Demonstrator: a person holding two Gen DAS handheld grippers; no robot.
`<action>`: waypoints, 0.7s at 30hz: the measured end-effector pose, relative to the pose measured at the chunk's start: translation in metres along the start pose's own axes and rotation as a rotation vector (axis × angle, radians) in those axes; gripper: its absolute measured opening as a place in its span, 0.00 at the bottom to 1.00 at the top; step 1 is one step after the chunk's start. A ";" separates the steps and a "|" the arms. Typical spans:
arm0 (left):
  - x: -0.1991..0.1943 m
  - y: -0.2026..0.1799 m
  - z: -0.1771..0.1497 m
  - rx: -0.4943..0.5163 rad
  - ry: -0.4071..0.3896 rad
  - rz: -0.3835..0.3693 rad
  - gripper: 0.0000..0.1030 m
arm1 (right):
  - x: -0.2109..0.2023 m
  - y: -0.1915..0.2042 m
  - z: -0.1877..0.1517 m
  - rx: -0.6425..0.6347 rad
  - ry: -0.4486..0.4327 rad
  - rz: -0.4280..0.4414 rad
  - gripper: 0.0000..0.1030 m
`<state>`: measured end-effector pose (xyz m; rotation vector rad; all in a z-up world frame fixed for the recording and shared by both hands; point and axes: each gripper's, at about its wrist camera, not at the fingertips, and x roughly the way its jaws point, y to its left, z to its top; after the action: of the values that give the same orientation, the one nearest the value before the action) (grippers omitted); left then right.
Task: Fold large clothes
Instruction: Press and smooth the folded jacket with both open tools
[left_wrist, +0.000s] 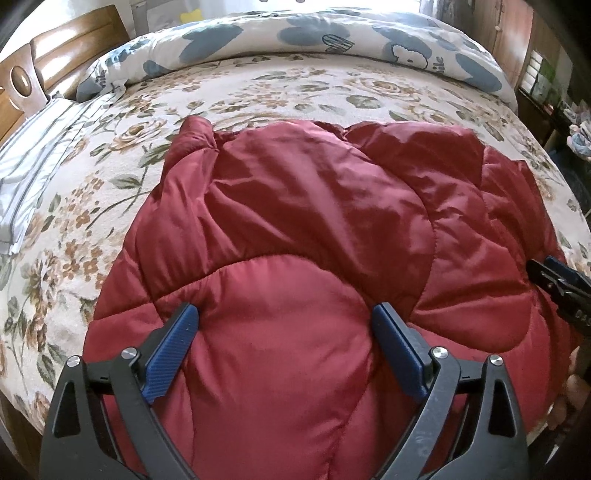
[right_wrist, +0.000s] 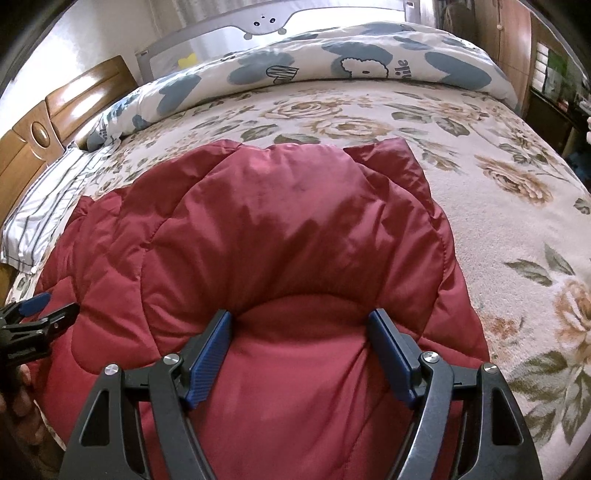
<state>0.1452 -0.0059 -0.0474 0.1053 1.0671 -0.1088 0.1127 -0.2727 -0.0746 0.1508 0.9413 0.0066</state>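
A dark red quilted puffer jacket (left_wrist: 295, 221) lies bunched on the floral bedspread (left_wrist: 110, 206); it also shows in the right wrist view (right_wrist: 288, 221). My left gripper (left_wrist: 286, 317) is open, its blue pads pressed down into the jacket's near edge with padding bulging between them. My right gripper (right_wrist: 301, 321) is open too, fingers spread and pushed into the jacket's near right part. The right gripper also shows at the right edge of the left wrist view (left_wrist: 557, 284), and the left gripper at the left edge of the right wrist view (right_wrist: 40, 314).
A rolled blue-and-white duvet (left_wrist: 314, 40) lies along the far side of the bed. A striped pillow (left_wrist: 33, 162) and a wooden headboard (left_wrist: 55, 55) are at the left. Shelves and clutter stand at the far right (left_wrist: 546, 81).
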 end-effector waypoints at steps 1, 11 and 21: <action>-0.005 0.001 -0.001 -0.009 0.004 -0.002 0.92 | 0.000 0.000 0.000 0.000 -0.001 0.001 0.74; -0.032 -0.006 -0.030 0.023 0.005 -0.020 0.93 | -0.009 0.001 -0.001 0.014 -0.012 0.005 0.74; -0.037 0.000 -0.038 0.013 -0.009 -0.040 0.93 | -0.069 0.020 -0.039 -0.059 -0.020 0.060 0.76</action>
<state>0.0946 0.0011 -0.0326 0.0949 1.0597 -0.1522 0.0415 -0.2527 -0.0394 0.1238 0.9153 0.0877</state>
